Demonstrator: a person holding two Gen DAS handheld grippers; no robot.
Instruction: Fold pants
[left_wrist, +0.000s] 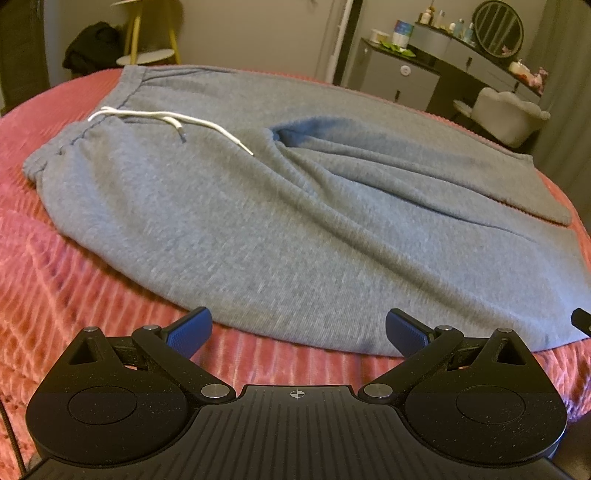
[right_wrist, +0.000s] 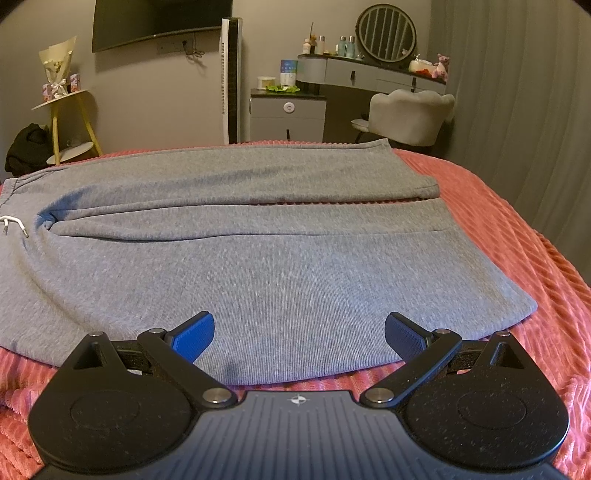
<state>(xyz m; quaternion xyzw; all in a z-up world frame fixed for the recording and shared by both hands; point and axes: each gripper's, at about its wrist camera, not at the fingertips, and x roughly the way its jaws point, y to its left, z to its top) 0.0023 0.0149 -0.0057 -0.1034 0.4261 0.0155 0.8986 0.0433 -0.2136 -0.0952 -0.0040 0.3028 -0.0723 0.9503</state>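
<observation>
A pair of grey knitted sweatpants (left_wrist: 295, 206) lies spread flat on a bed covered with a coral-pink ribbed blanket (left_wrist: 74, 288). The waistband sits to the left, with a white drawstring (left_wrist: 166, 120) trailing loose across the fabric, and the two legs run side by side toward the right, the far leg lying along the bed's far edge.

The left gripper (left_wrist: 297, 332) hovers just above the blanket at the near edge of the pants, its blue-padded fingers (left_wrist: 190, 332) spread wide and holding nothing. The right gripper (right_wrist: 299, 338) hangs over the near leg close to its hem, also wide open and empty, with its blue pads (right_wrist: 194, 338) over the grey cloth.

Behind the bed stand a grey dressing counter with a round mirror (right_wrist: 386, 33) and a pale upholstered chair (right_wrist: 406, 114).
</observation>
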